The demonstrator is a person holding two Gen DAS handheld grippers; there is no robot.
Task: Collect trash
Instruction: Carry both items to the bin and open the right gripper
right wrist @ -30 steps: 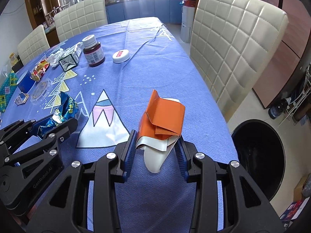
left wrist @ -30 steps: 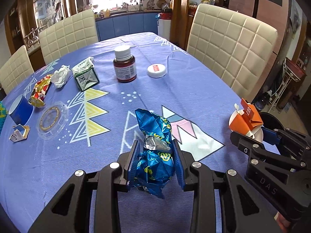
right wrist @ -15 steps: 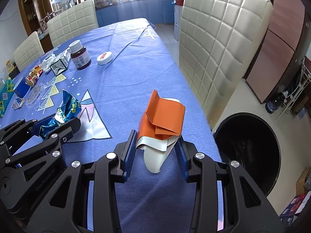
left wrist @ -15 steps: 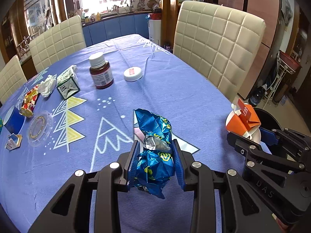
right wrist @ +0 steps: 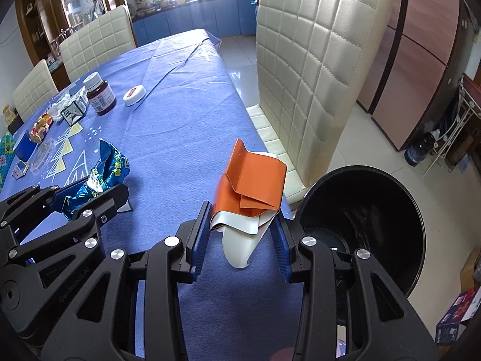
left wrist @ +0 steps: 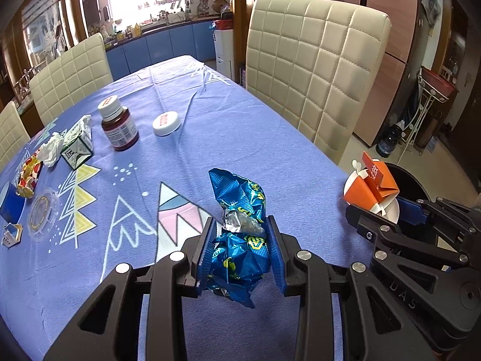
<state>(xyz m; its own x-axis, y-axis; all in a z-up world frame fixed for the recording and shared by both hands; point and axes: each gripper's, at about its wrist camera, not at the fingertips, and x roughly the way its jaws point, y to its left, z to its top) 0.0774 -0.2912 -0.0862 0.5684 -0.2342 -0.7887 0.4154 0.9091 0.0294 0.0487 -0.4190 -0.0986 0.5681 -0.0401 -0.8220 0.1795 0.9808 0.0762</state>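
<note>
My left gripper [left wrist: 240, 237] is shut on a crumpled blue snack wrapper [left wrist: 240, 225] and holds it above the blue tablecloth near the table's right edge. My right gripper [right wrist: 240, 225] is shut on a crushed orange and white carton [right wrist: 252, 192], held over the table's edge. The black trash bin [right wrist: 375, 219] stands on the floor just right of the right gripper. In the left wrist view the carton [left wrist: 369, 186] and right gripper [left wrist: 384, 210] are at the right, with the bin [left wrist: 412, 183] behind. The wrapper [right wrist: 105, 171] also shows in the right wrist view.
On the table [left wrist: 240, 138] lie a brown bottle [left wrist: 118, 126], a white lid [left wrist: 166, 123], a green carton [left wrist: 76, 147], crumpled tissue [left wrist: 52, 149], a red-yellow wrapper [left wrist: 28, 174] and a clear lid [left wrist: 42, 210]. A cream chair [right wrist: 309, 75] stands beside the bin.
Both grippers have moved right toward the table's edge and the bin, each keeping its hold. The bin now fills more of the right wrist view.
</note>
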